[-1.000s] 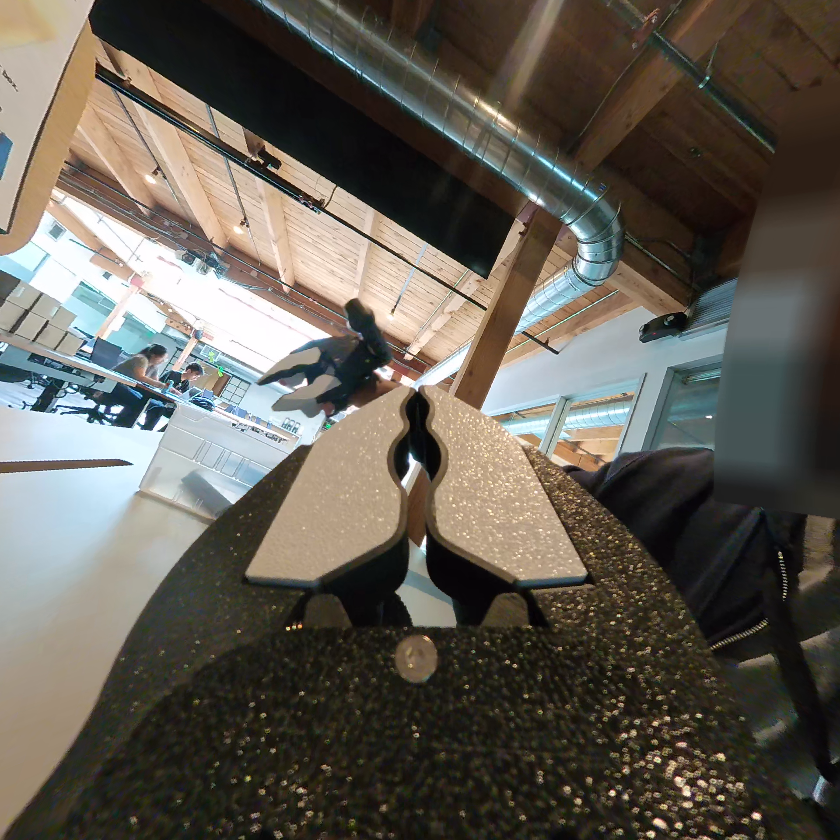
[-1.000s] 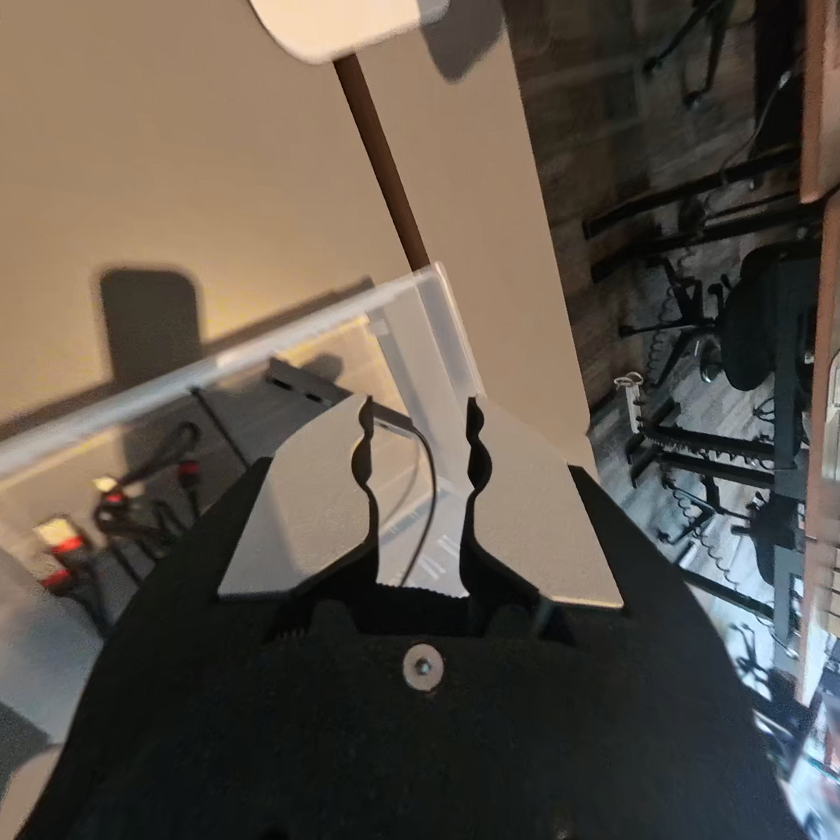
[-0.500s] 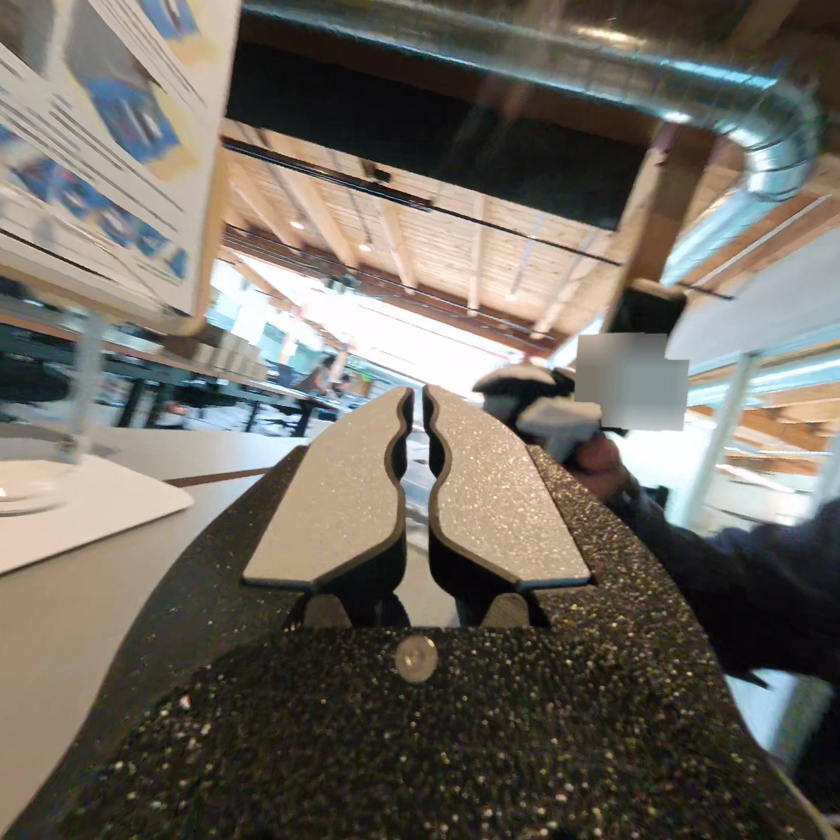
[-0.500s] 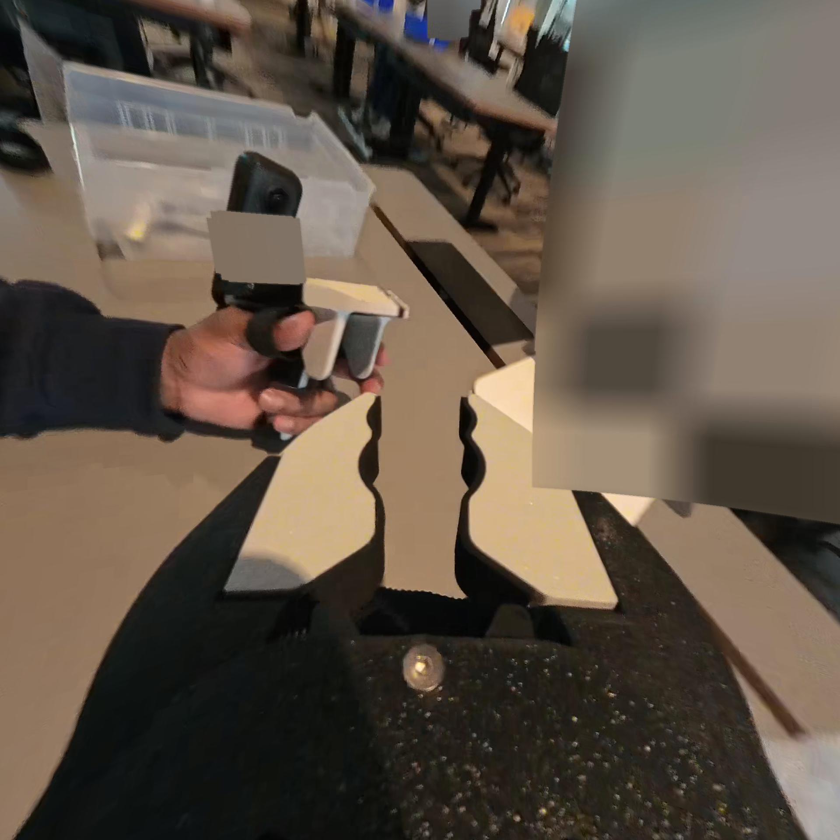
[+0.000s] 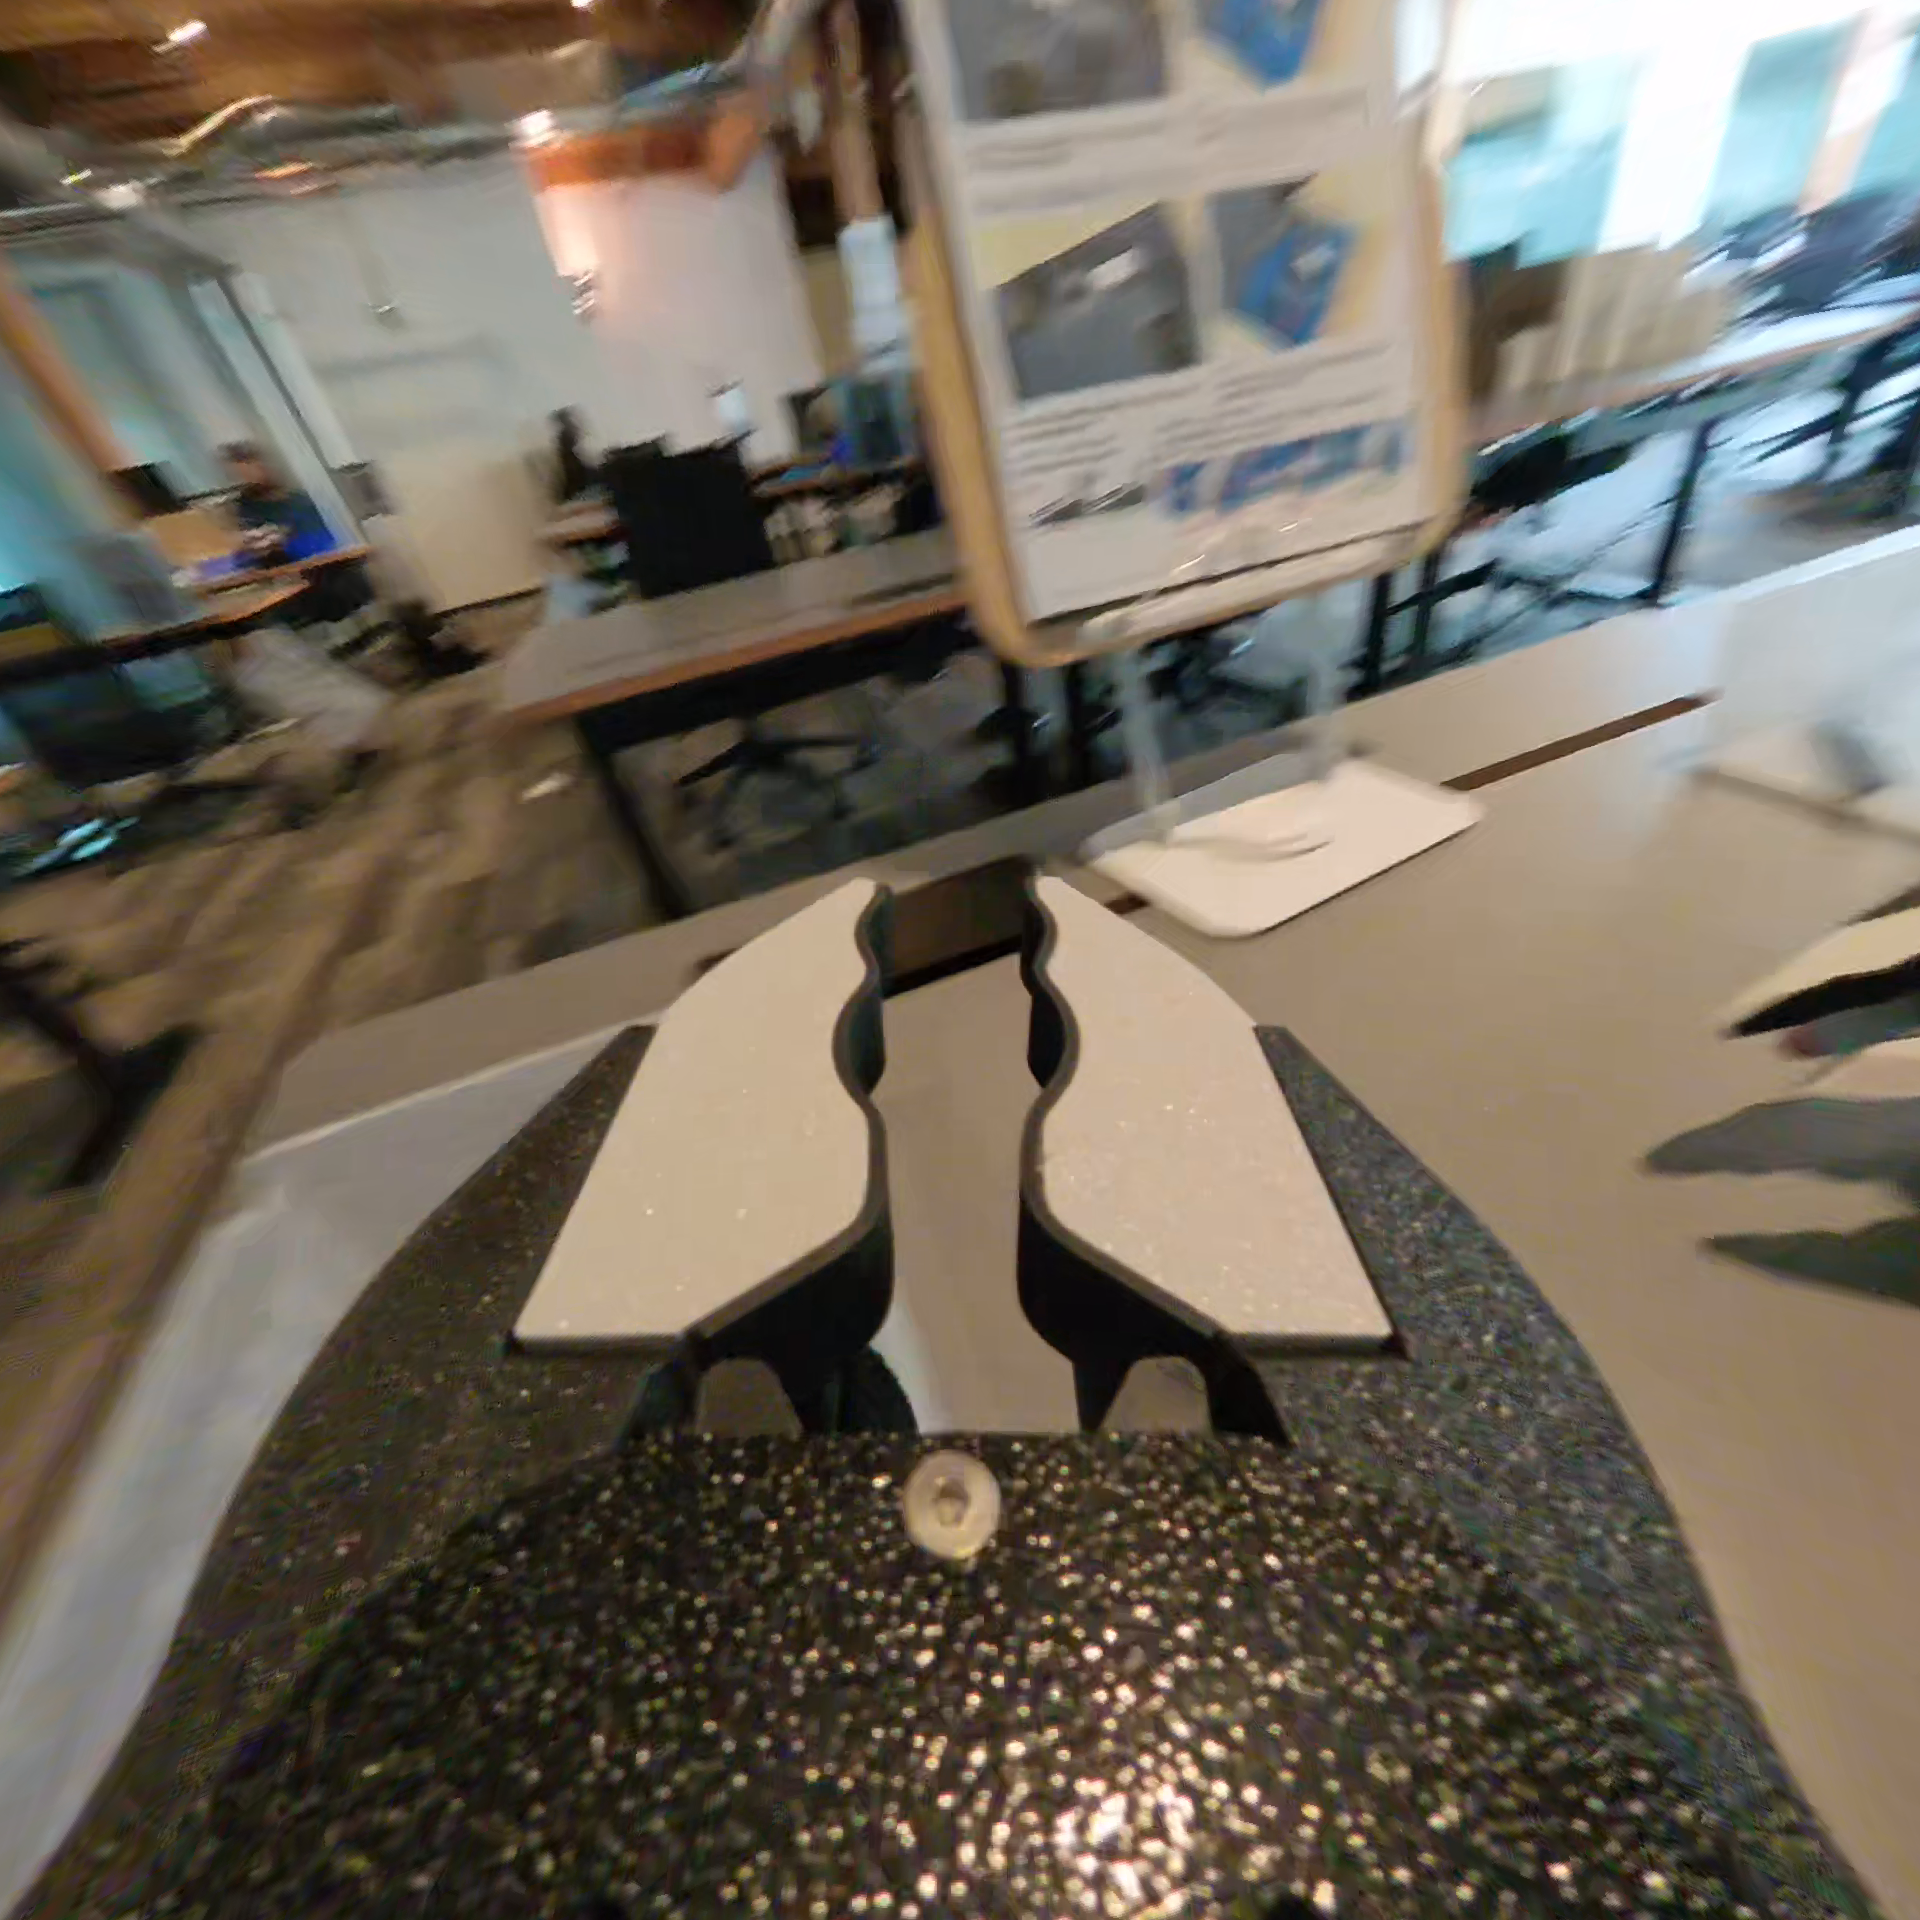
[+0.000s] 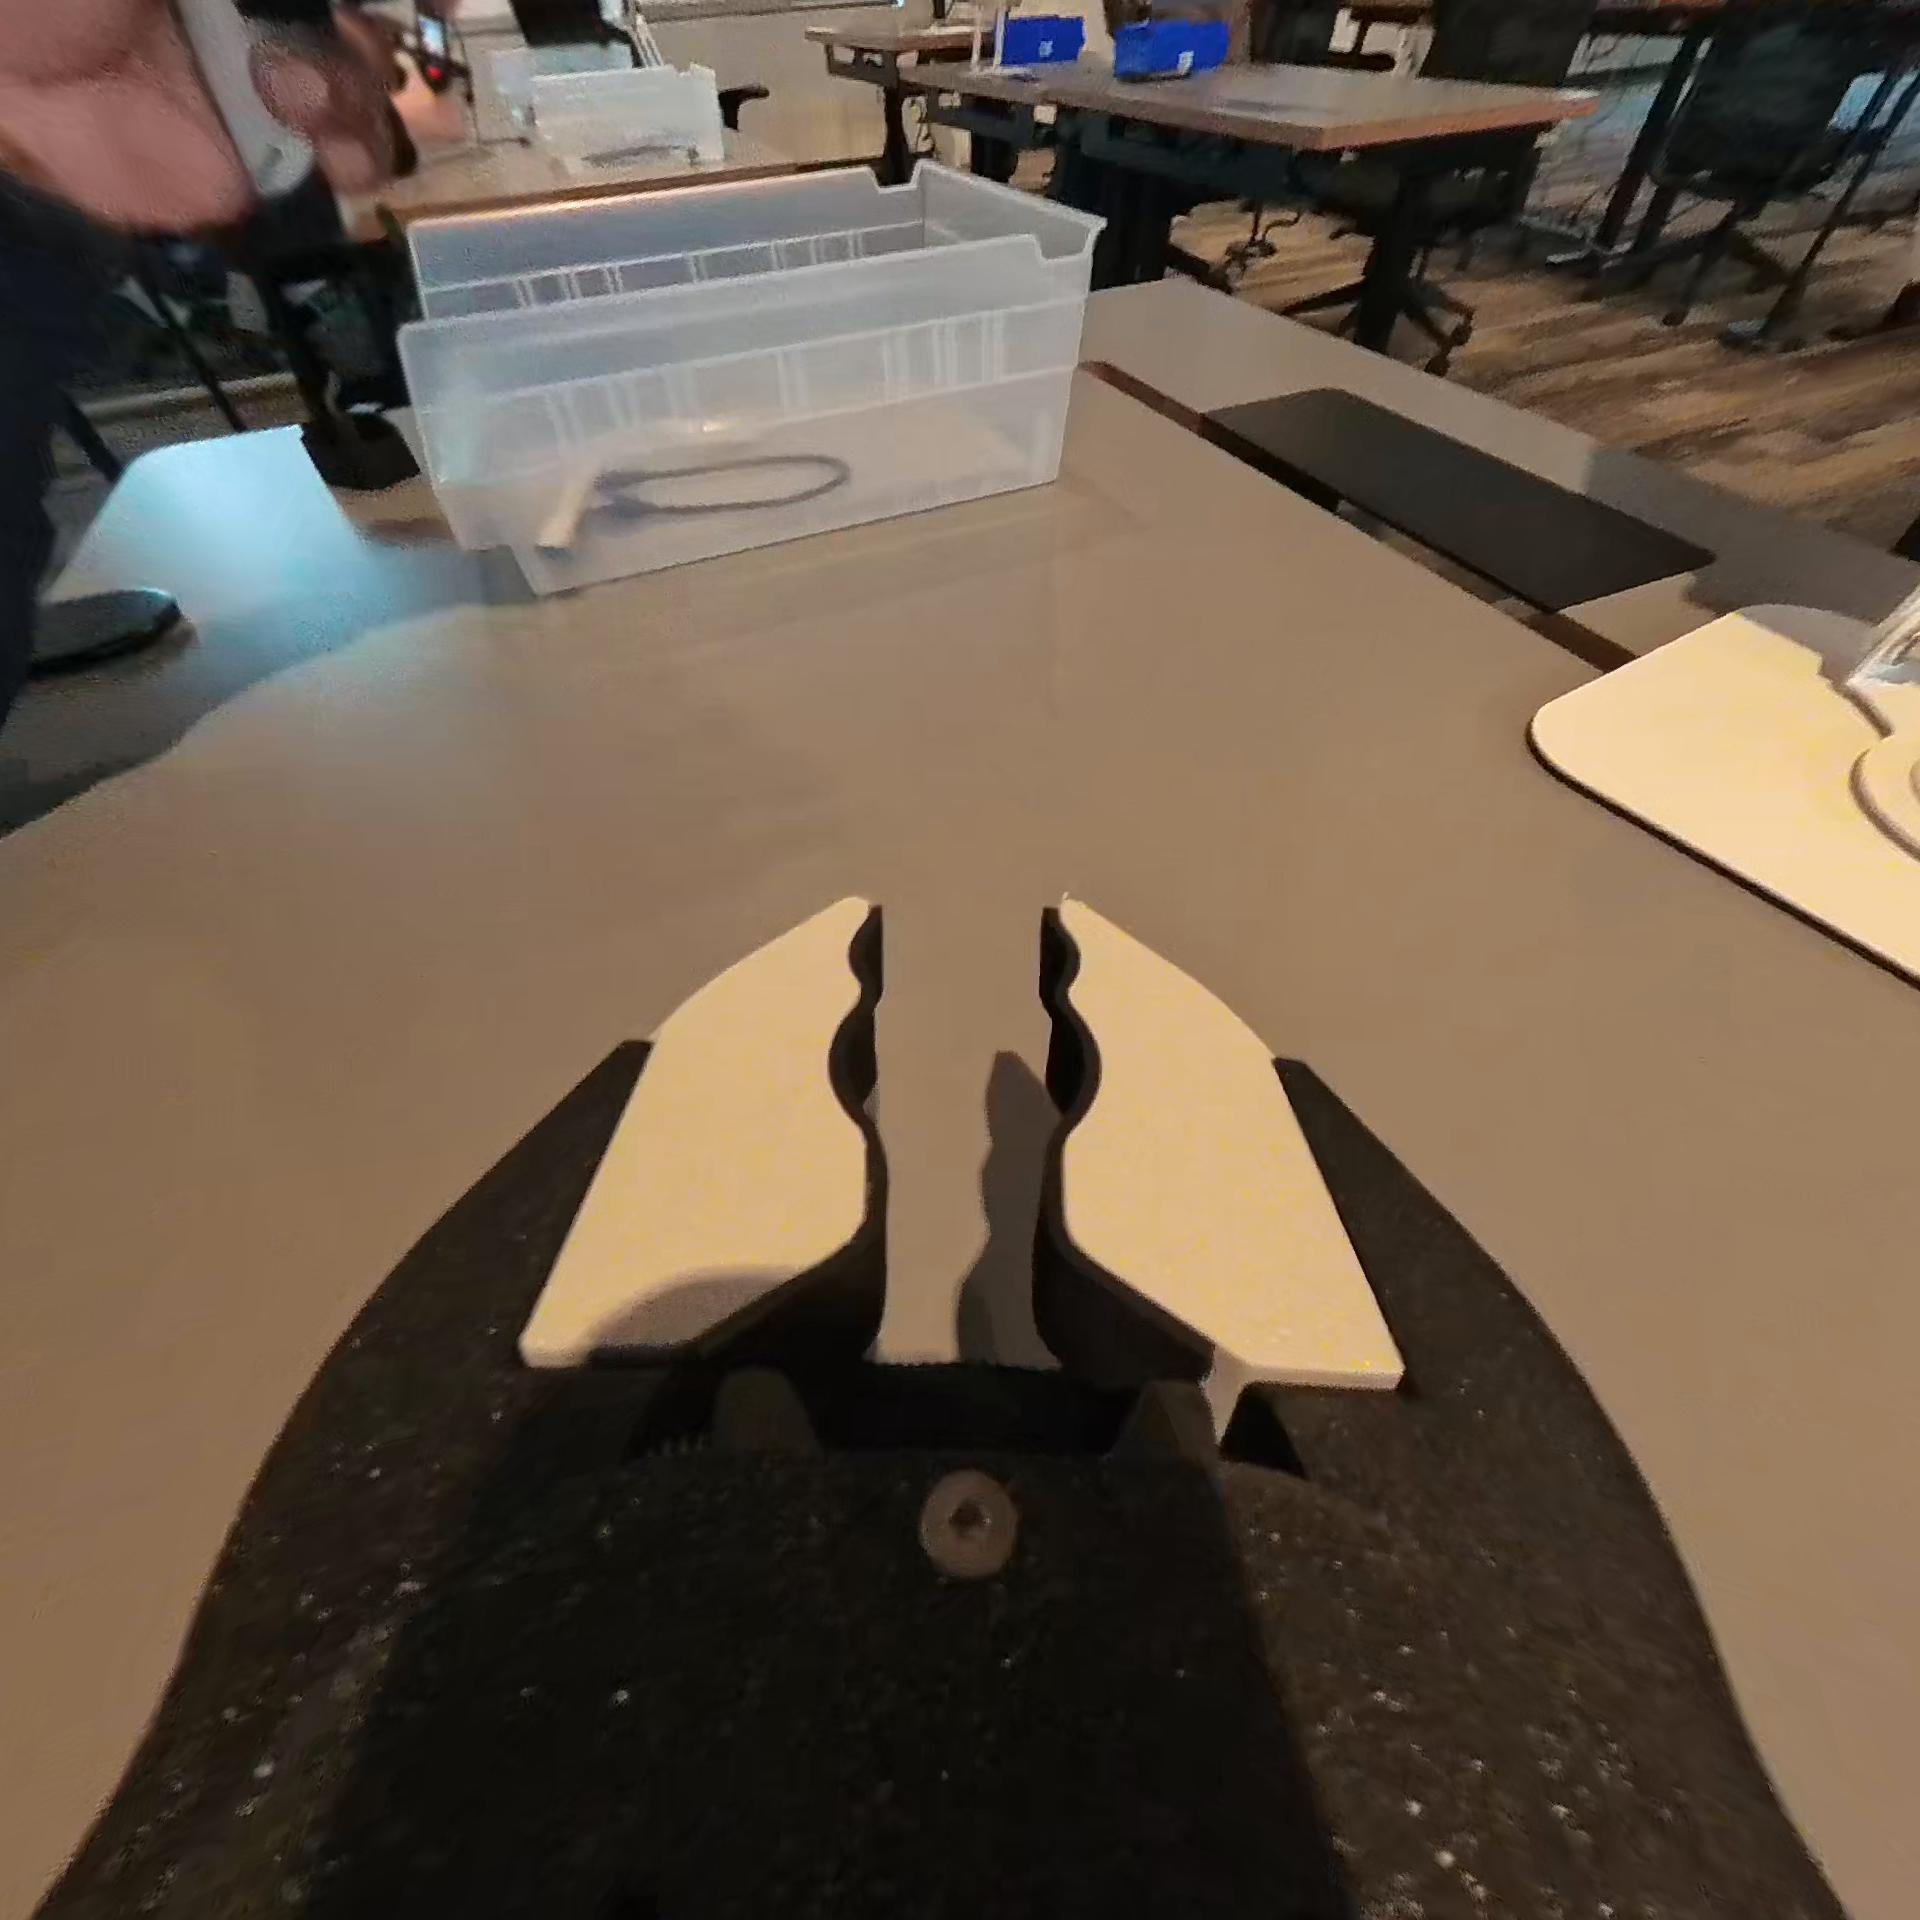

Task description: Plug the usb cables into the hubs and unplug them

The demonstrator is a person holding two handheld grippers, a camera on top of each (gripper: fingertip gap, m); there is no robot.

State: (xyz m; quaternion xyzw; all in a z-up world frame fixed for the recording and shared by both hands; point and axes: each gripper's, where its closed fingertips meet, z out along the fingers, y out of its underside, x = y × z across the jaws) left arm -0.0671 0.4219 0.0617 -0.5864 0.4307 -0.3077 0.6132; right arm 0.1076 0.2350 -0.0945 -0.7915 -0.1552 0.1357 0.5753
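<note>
A black usb cable (image 6: 727, 483) with a small silvery end (image 6: 566, 525) lies inside a clear plastic bin (image 6: 748, 384) at the far side of the grey table (image 6: 727, 779). I cannot make out a hub. My right gripper (image 6: 961, 920) is open and empty, low over the bare table, well short of the bin. My left gripper (image 5: 954, 914) is open and empty over the table near its far edge. In the right wrist view a blurred hand (image 6: 125, 114) holds the left gripper at the top left. The right gripper shows as a blur in the left wrist view (image 5: 1829, 987).
A white base plate (image 6: 1714, 748) stands at the right and carries a clear stand with a printed sign board (image 5: 1184, 312). A black pad (image 6: 1455, 499) lies on the adjoining table. Other desks and chairs stand beyond the table edge (image 5: 727, 966). The tips of one gripper are about 30 centimetres away from the tips of the other.
The left view has swung down from the ceiling to the table, and its jaws have gone from shut to open. The right view has turned to face the bin; it stays open.
</note>
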